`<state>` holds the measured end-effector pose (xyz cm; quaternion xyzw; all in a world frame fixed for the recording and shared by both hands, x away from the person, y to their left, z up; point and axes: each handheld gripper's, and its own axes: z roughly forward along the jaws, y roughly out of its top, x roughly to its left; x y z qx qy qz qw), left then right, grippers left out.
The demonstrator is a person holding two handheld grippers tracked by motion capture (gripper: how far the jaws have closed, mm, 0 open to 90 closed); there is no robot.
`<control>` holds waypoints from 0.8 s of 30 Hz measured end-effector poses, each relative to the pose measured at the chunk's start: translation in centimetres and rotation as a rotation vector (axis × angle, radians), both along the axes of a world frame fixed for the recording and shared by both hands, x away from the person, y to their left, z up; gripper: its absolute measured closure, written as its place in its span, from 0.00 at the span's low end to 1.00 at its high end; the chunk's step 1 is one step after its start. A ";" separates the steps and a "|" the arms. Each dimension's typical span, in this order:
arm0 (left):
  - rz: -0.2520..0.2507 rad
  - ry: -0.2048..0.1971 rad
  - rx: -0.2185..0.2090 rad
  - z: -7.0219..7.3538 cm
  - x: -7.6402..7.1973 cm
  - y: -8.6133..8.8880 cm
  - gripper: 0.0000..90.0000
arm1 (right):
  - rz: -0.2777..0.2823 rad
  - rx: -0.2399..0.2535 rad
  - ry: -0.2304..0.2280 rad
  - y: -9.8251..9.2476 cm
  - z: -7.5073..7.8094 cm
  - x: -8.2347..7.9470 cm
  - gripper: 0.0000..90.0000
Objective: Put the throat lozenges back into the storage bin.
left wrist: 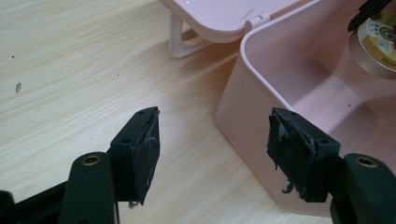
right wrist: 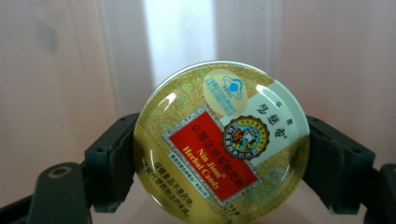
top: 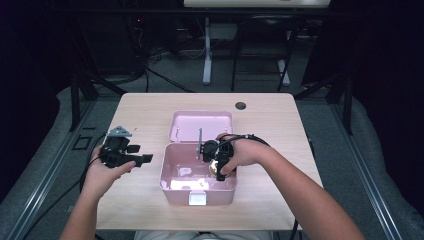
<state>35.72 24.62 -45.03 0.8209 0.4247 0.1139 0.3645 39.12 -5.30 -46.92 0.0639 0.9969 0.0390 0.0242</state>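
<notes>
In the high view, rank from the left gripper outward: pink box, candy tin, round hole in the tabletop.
From the left gripper:
1. Pink box, just to its right.
2. Candy tin, held by the right gripper over the box.
3. Round hole, far edge of the table.

Dim room, grey floor [top: 380,165], wood table [top: 150,107], cables.

Round gold candy tin [right wrist: 222,144], over open pink box [top: 172,187]

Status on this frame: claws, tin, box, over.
Right claw shut on candy tin, held inside open pink box. Left claw open, empty, beside the box wall. Nothing in the way.
</notes>
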 end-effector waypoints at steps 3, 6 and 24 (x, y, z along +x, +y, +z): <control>0.001 0.000 0.000 0.0 0.0 0.0 0.38 | 0.012 0.000 0.001 -0.1 -0.3 0.1 0.22; 0.002 -0.001 0.000 0.0 0.0 0.1 0.38 | 0.014 -0.004 -0.001 -0.1 -0.5 0.0 0.22; -0.003 0.001 0.008 0.0 0.0 0.0 0.38 | 0.040 0.000 0.011 0.1 -1.9 -0.1 0.22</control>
